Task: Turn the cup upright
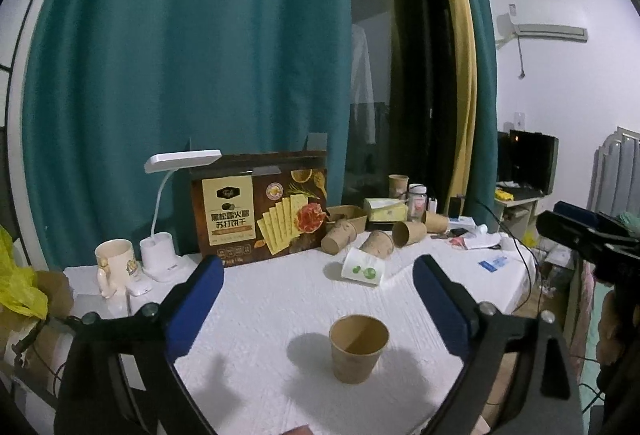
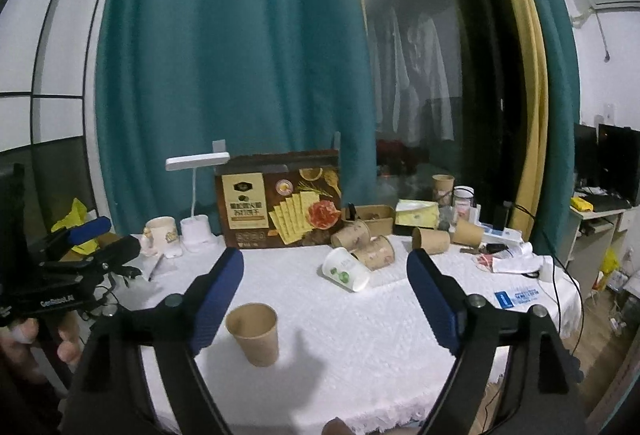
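Brown paper cup [image 1: 359,348]: upright, mouth up, alone on the near part of the white tablecloth [image 1: 280,299]; left gripper [image 1: 318,299]: jaws wide apart, nothing between the pads, cup standing free below them; right gripper [image 2: 325,295]: jaws likewise spread, empty, cup by its left finger, untouched; behind: several paper cups [image 1: 408,233] lying on their sides, cracker box [image 1: 260,209], mug [image 1: 114,261], white desk lamp [image 1: 168,219].

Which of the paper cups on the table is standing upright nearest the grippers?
The plain brown cup alone on the white tablecloth, mouth up; the cups farther back mostly lie on their sides.
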`<state>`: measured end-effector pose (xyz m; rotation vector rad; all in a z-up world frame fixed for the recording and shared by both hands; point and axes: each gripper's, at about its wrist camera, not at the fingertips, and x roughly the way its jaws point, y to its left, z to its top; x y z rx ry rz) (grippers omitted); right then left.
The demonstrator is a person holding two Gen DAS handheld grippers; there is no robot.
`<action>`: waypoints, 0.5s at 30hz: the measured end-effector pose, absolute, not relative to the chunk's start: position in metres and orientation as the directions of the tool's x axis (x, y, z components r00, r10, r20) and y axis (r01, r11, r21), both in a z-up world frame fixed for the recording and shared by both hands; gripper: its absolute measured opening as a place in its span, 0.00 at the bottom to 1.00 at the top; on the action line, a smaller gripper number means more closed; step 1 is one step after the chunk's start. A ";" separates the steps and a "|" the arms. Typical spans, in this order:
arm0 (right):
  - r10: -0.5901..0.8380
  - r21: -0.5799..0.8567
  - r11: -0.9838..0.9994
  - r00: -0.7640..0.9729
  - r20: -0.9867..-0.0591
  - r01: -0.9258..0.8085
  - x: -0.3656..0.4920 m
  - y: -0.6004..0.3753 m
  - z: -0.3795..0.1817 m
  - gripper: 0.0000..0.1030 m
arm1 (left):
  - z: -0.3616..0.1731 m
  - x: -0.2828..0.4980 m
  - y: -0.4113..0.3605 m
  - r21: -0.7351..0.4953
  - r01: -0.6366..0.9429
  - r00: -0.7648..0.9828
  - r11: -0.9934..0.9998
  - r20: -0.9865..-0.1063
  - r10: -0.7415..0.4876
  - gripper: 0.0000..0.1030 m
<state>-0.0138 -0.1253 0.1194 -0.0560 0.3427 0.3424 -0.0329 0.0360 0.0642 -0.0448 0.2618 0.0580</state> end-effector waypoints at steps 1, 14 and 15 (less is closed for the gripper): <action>0.324 0.002 0.939 0.884 -0.338 -0.343 -0.014 -0.123 0.120 0.81 | 0.064 -0.033 0.038 -0.041 -0.062 0.965 0.997 -0.259 0.049 0.94; 0.331 -0.029 0.931 0.878 -0.345 -0.363 -0.007 -0.100 0.118 0.84 | 0.058 -0.032 0.054 -0.060 -0.061 0.961 0.996 -0.274 0.042 0.94; 0.330 -0.033 0.931 0.879 -0.345 -0.362 -0.006 -0.099 0.118 0.84 | 0.058 -0.032 0.054 -0.060 -0.060 0.962 0.996 -0.272 0.042 0.94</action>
